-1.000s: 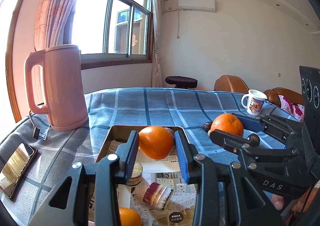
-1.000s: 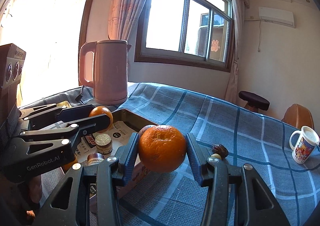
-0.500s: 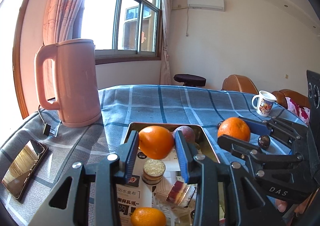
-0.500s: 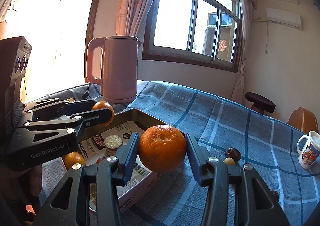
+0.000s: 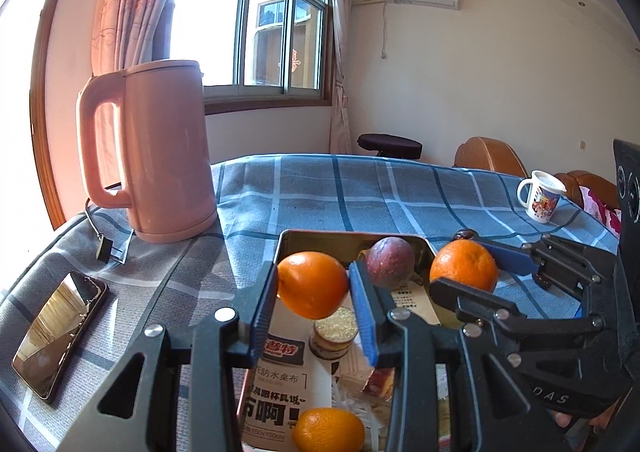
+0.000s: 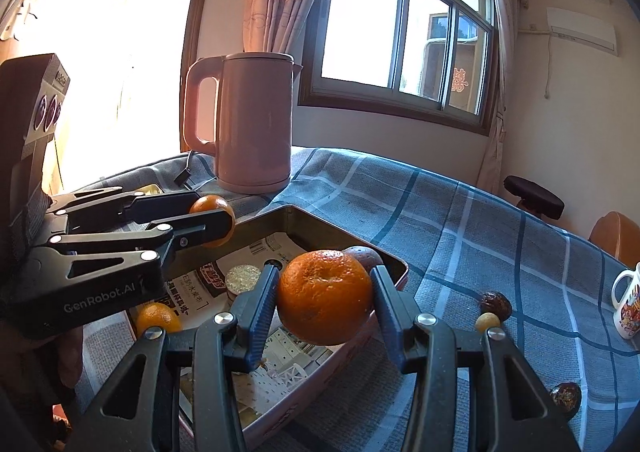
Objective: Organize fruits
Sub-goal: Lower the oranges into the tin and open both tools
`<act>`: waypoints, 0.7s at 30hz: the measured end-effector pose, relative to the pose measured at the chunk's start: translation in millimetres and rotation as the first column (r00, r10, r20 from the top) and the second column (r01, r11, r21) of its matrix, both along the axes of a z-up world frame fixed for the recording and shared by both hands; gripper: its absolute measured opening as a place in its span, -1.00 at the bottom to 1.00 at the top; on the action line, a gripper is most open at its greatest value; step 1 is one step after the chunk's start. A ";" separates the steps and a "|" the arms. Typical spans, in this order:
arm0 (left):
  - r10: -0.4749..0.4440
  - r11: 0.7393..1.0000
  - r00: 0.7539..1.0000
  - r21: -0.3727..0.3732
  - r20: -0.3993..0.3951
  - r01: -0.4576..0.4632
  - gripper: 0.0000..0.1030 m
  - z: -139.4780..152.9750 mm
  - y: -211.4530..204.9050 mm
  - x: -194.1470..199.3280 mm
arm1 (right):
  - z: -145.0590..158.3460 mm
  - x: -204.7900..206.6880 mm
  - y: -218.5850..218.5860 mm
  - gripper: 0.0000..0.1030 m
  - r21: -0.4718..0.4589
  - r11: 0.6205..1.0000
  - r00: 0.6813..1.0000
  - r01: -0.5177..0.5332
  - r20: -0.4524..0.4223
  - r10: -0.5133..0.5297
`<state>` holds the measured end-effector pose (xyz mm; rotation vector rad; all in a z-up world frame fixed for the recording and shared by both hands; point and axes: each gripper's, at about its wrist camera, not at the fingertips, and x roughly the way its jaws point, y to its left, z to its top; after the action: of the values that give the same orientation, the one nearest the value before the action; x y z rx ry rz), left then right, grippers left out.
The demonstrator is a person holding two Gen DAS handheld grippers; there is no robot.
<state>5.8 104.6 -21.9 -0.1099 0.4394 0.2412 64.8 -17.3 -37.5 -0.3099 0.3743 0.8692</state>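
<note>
My left gripper [image 5: 313, 284] is shut on a smooth orange [image 5: 312, 283], held above the metal tray [image 5: 352, 238]. My right gripper [image 6: 324, 298] is shut on a bigger, dimpled orange [image 6: 325, 297] over the tray's right edge [image 6: 394, 272]. In the left wrist view the right gripper [image 5: 466, 266] and its orange [image 5: 463, 265] show at the right. In the right wrist view the left gripper [image 6: 212, 218] shows at the left with its orange [image 6: 210, 205]. In the tray lie a purple passion fruit [image 5: 389, 262] and another orange [image 5: 328, 430].
The tray also holds a small jar [image 5: 335, 330], a wrapped snack [image 5: 378, 380] and printed paper. A pink kettle [image 5: 160, 150] and a phone [image 5: 58, 334] are at the left. A mug [image 5: 540, 200] and small dark fruits [image 6: 495, 303] lie on the blue checked cloth at the right.
Both grippers, each still holding its orange, have shifted across the table; the kettle and tray now sit further right in both views, and the passion fruit has come into sight behind the left orange.
</note>
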 end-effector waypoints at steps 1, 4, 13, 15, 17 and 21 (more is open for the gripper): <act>-0.001 1.000 1.000 0.001 -0.005 0.001 -0.26 -0.2 0.3 0.2 | -0.6 0.4 0.9 -0.05 -0.002 1.000 1.000 -0.001 -0.002 0.001; -0.002 1.000 1.000 0.002 -0.019 0.002 -0.26 -1.3 1.6 1.2 | -1.6 1.7 3.9 -0.05 -0.008 1.000 1.000 -0.003 -0.013 0.003; -0.023 1.000 0.998 0.004 -0.059 0.023 -0.26 -4.0 2.7 5.1 | -6.0 8.3 14.3 -0.05 -0.045 0.999 0.999 -0.008 -0.049 0.005; -0.026 1.000 0.997 0.007 -0.069 0.027 -0.26 -4.6 2.3 6.1 | -7.4 11.5 15.8 -0.05 -0.049 0.999 0.998 -0.008 -0.065 0.005; -0.033 0.999 0.996 0.010 -0.081 0.034 -0.26 -5.8 1.6 7.7 | -8.9 14.3 16.6 -0.05 -0.054 0.999 0.997 -0.007 -0.083 0.002; -0.045 0.999 0.993 0.015 -0.105 0.047 -0.25 -7.8 -0.1 10.7 | -12.3 17.6 19.1 -0.04 -0.064 0.998 0.994 -0.012 -0.110 0.005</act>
<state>16.4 104.4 -29.7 -0.0701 0.5431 0.2057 82.5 1.8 -49.8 -0.3244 0.5040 0.8863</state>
